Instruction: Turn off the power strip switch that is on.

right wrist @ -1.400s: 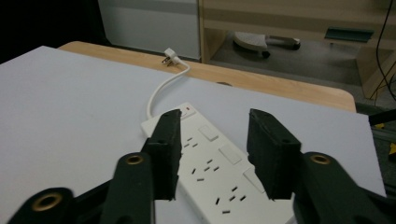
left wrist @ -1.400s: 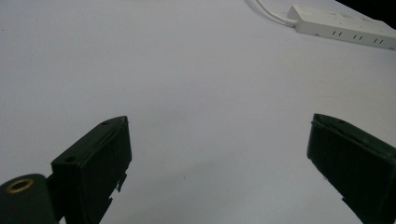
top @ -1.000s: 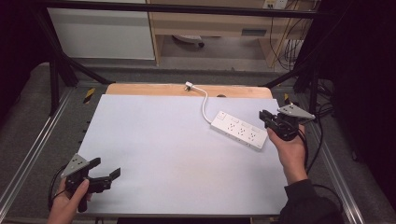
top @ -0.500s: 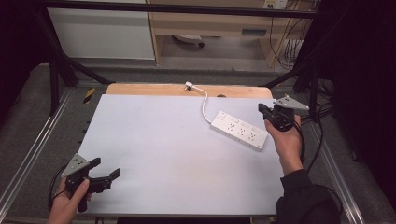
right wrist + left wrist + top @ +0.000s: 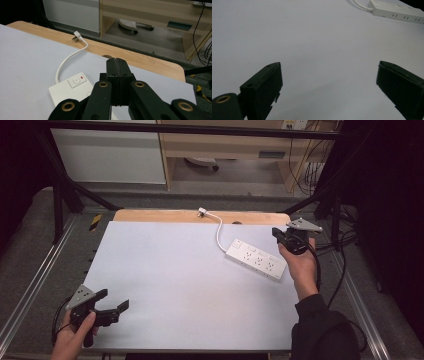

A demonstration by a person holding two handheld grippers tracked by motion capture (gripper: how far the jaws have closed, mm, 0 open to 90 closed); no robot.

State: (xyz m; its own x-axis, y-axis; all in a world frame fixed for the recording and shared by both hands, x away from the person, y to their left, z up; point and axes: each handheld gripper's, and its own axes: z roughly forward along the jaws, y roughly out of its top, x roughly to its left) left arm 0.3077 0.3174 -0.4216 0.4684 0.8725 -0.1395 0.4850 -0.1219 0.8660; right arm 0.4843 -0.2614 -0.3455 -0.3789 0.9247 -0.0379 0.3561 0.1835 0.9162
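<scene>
Just beside the rigid white plastic power strip (image 5: 255, 259), likely light and best gripped across its narrow sides, the right gripper (image 5: 280, 235) is clenched empty, the left gripper (image 5: 114, 305) spread wide, far off.

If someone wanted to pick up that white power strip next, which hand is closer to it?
The right. Its claw hangs just above the white plastic power strip, jaws pressed together. The left claw sits open at the near corner, across the white table.
</scene>
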